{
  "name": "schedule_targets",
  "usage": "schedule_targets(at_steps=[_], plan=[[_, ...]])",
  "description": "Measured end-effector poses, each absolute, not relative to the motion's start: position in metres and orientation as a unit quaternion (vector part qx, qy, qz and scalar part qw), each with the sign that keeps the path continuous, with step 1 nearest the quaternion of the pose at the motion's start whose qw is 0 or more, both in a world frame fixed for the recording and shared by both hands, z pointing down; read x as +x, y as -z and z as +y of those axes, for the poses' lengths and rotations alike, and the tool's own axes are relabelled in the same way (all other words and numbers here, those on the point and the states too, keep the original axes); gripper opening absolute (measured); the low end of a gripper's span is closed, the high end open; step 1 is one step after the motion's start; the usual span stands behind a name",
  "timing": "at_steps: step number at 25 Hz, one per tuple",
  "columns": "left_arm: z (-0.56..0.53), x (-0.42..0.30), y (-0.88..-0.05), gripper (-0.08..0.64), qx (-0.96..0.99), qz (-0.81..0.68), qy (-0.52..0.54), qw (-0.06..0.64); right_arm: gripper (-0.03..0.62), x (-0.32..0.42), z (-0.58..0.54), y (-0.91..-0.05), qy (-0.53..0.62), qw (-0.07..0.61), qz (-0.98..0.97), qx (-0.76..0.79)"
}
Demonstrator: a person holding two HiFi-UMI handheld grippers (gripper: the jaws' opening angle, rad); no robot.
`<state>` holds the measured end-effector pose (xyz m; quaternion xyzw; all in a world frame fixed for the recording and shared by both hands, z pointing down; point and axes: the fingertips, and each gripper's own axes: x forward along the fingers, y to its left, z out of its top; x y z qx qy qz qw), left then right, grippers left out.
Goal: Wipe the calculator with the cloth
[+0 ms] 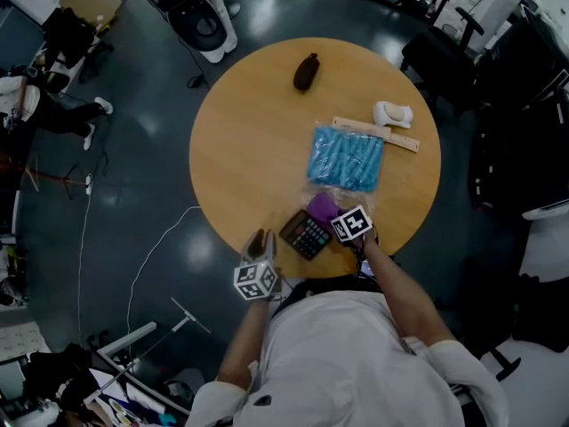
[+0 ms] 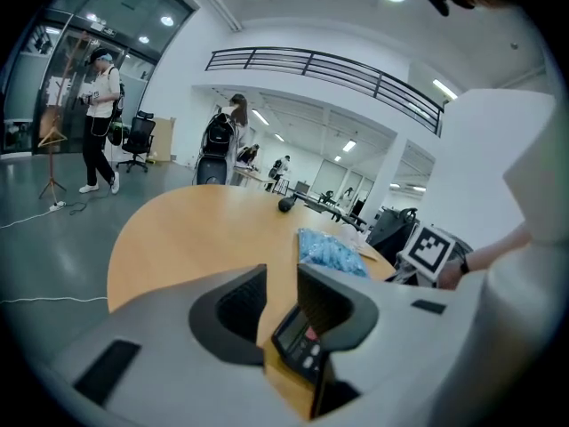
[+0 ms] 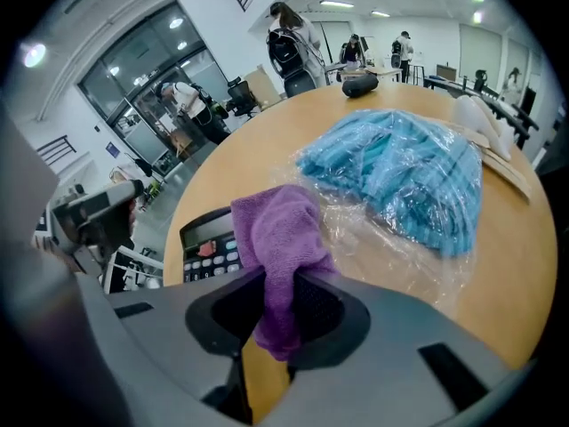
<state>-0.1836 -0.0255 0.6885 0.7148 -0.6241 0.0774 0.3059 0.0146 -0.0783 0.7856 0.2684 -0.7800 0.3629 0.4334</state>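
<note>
Calc [image 1: 306, 235] lies flat near table [image 1: 249, 132] front edge, long axis diagonal, display end twd left gripper [image 2: 280, 278], jaws narrowly apart, empty. Right gripper [image 3: 277, 296] pinches purple cloth [image 3: 280, 234] just beside calc.

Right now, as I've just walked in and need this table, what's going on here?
A person is at the round wooden table with a gripper in each hand. The right gripper is shut on a purple cloth, held right by the black calculator, which lies near the table's edge. The left gripper is open and empty, close to the calculator's other side. Whether the cloth touches the calculator is unclear.
</note>
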Motion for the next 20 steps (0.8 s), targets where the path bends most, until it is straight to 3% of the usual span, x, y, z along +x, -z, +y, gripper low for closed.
schedule_targets(at_steps=[8, 13, 20], plan=[[-0.014, -0.168, -0.674, 0.104, 0.709, -0.628, -0.088, 0.309, 0.091, 0.007, -0.076, -0.805, -0.334, 0.474, -0.766, 0.279], [-0.011, -0.164, -0.664, 0.104, 0.709, -0.627, -0.089, 0.31, 0.131, 0.006, -0.068, -0.805, -0.339, 0.485, -0.755, 0.283], [-0.02, -0.155, -0.639, 0.104, 0.719, -0.627, -0.078, 0.29, 0.173, 0.015, -0.082, -0.759, -0.299, 0.433, -0.789, 0.317]])
